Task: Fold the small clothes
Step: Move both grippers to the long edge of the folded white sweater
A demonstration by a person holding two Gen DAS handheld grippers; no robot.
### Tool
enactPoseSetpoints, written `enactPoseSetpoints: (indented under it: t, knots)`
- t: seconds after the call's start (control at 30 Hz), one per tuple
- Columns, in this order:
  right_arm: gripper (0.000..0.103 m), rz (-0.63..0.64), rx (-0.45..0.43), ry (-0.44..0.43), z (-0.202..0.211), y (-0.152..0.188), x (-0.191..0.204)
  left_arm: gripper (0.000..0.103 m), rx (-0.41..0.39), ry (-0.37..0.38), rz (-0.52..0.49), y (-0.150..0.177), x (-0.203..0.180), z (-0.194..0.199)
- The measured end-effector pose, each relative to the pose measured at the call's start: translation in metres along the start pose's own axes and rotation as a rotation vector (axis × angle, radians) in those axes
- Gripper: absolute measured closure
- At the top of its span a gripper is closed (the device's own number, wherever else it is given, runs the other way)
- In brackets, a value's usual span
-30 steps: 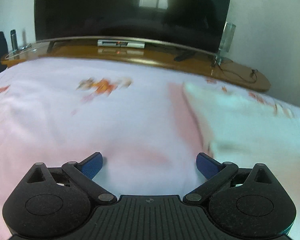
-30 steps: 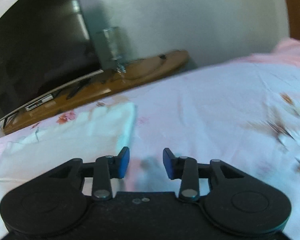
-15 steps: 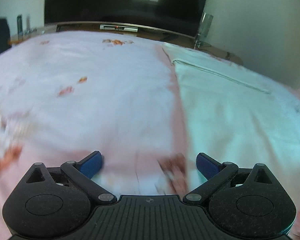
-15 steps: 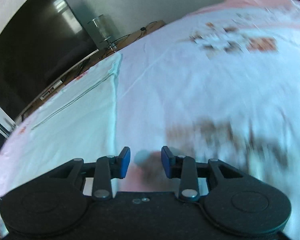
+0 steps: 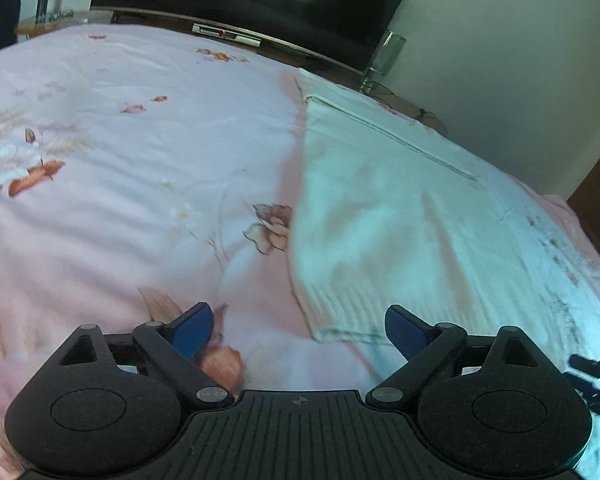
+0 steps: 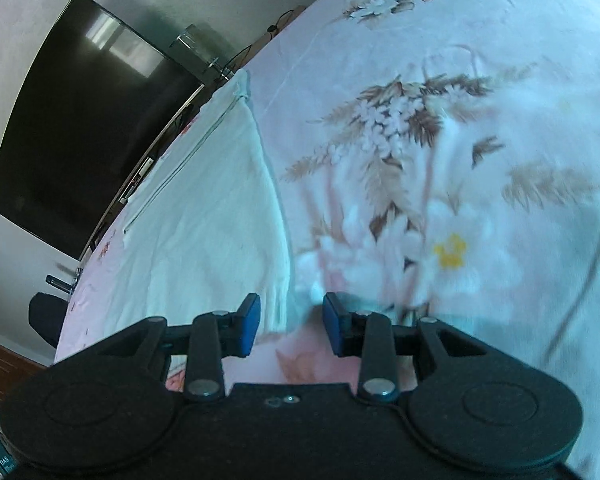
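Left wrist view shows a pale mint garment [image 5: 400,216] spread flat on a bed with a pink flowered sheet [image 5: 120,160]; its near corner lies just ahead of the left tool [image 5: 299,325], between the two blue pads but not touched by them. That tool's jaws stand wide and are closing, with nothing pressed between the pads. At the right edge of this view a bit of the other tool's black frame shows.

From the right wrist view, the same garment [image 6: 204,216] lies to the left, its right edge running down to just in front of the right tool [image 6: 291,322]. Those jaws are partly apart and grip nothing; the pads hover over the sheet [image 6: 480,120] beside the garment's near corner.

Beyond the bed stands a dark television [image 6: 80,128] on a low wooden stand [image 5: 332,66] against a pale wall [image 5: 500,60].
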State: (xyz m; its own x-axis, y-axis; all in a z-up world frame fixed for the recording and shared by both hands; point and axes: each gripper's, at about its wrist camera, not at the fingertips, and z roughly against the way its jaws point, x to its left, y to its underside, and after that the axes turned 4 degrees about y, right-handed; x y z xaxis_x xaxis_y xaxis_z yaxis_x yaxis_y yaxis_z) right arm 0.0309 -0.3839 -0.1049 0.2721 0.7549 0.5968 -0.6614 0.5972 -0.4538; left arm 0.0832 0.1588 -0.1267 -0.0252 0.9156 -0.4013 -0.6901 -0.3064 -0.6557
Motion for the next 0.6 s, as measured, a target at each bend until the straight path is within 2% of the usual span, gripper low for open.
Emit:
enactPoseSetpoints:
  t: [0.13, 0.27, 0.43, 0.6]
  knots:
    - [0.067, -0.061, 0.01, -0.018, 0.003, 0.006, -0.004, 0.011, 0.012, 0.036, 0.038, 0.004, -0.001, 0.002]
    - [0.066, -0.124, 0.012, -0.049, 0.002, 0.009, -0.011, 0.011, 0.031, 0.113, 0.115, 0.003, 0.006, 0.0]
    - [0.065, -0.15, 0.022, -0.077, -0.005, 0.01, -0.008, 0.011, 0.047, 0.257, 0.311, 0.0, 0.03, -0.009]
    - [0.064, -0.177, 0.019, -0.103, -0.015, 0.012, -0.001, 0.011, 0.051, 0.343, 0.433, -0.001, 0.042, -0.021]
